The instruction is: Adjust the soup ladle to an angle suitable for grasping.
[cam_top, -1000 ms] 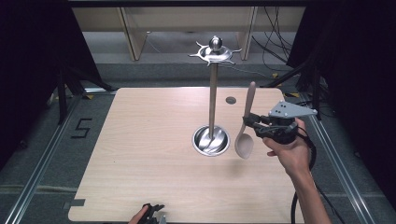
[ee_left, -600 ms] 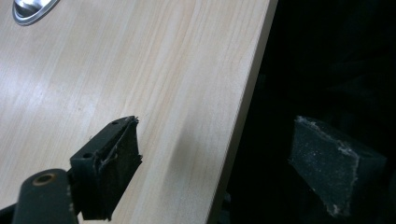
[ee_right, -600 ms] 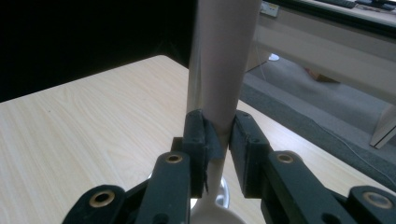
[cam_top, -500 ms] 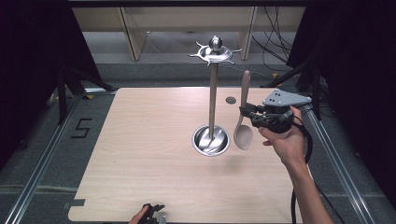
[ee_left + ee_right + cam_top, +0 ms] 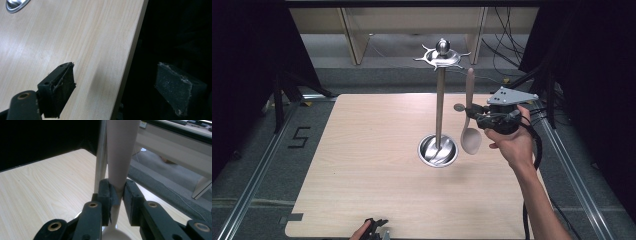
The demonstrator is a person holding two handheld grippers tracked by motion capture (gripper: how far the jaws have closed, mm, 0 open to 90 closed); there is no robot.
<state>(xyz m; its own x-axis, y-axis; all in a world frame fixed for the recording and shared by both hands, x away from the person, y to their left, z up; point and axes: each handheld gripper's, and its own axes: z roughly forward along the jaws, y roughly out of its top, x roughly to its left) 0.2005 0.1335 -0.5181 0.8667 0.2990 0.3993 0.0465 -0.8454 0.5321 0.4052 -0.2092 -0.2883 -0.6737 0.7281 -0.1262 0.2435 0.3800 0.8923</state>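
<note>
Now, with the right gripper (image 5: 475,119) clamping its jaws on the upright spoon (image 5: 470,125) beside the stand (image 5: 440,107), lift the handle's tip gently to a hook while the open left gripper (image 5: 376,227) waits at the worktop (image 5: 362,150) edge.

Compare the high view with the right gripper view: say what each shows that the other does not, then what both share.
High view alone: the stand's hook crown and bowl base, the spoon's bowl hanging downward, the person's right hand, and the left gripper at the table's near edge. Right gripper view alone: the two fingers pressed on the spoon's handle close up. Shared: the right gripper shut on the spoon, the stand's pole just behind it, and the table.
</note>
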